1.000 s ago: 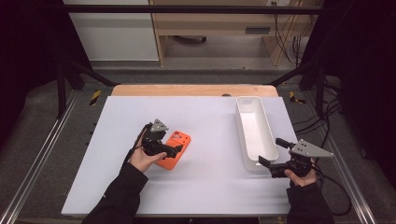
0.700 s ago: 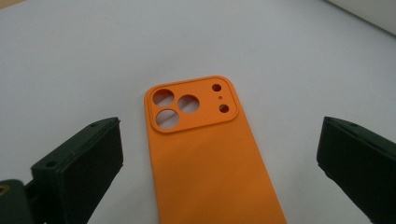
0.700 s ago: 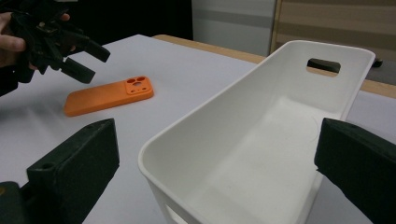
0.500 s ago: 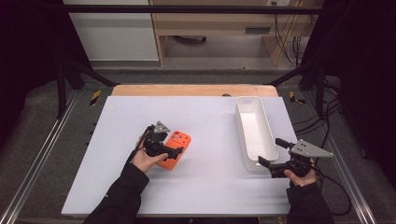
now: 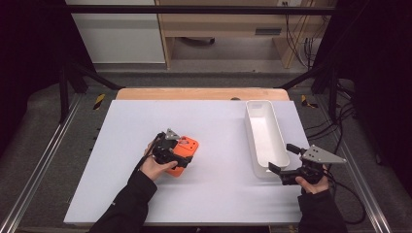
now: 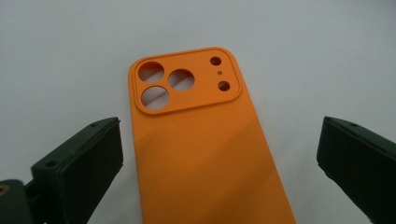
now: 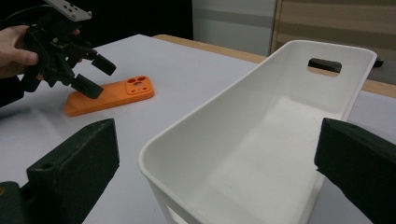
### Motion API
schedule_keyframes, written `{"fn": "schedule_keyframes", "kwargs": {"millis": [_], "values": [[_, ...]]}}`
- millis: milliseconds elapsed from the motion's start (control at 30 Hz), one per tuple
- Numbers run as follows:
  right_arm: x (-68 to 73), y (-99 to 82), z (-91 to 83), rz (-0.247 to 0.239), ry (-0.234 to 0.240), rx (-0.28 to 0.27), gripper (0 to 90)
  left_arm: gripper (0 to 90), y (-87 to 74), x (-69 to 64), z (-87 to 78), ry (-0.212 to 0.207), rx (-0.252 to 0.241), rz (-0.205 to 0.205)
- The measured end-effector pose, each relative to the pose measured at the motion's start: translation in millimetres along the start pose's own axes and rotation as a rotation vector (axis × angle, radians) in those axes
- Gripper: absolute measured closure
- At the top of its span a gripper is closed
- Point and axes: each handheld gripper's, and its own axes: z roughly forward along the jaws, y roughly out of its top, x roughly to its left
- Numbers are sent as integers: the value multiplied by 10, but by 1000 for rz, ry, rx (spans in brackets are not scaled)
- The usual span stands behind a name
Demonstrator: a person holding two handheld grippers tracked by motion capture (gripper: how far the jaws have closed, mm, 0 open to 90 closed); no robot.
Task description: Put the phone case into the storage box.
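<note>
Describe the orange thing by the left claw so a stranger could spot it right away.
On the white table, left of the long white bin, lies a flat phone case under the open left claw. It is the only bright orange item, with round camera cutouts at one end.

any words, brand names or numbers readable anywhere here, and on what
None can be read.
Orange phone case: plain back, camera cut-outs, no logo or lettering.
White bin: bare walls, no label.
Left gripper and right gripper: no readable marking; a small yellowish mark at the edge of the left gripper view is too cropped to read.
Yellow-black hazard stripes by the table's left corner: a sign, no text.
</note>
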Motion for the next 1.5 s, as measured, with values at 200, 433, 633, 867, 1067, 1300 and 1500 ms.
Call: {"fn": "schedule_keyframes", "kwargs": {"millis": [200, 433, 633, 867, 1067, 1300, 1500], "values": [[0, -1, 4, -5, 0, 0, 4, 2, -14, 5, 52, 10, 23, -9], [3, -1, 4, -3, 1, 0, 4, 3, -37, 12, 117, 20, 49, -22], [1, 0, 3, -2, 1, 0, 4, 8, -43, 23, 130, 29, 50, -32], [2, 0, 4, -3, 1, 0, 4, 26, -53, 28, 153, 38, 56, -35], [2, 0, 3, -1, 1, 0, 4, 39, -57, 7, 179, 43, 60, -32], [2, 2, 1, -1, 2, -1, 4, 67, -60, -11, 192, 52, 65, -25], [2, 2, 2, -1, 1, 0, 4, 95, -60, -28, 198, 72, 68, -12]]}}
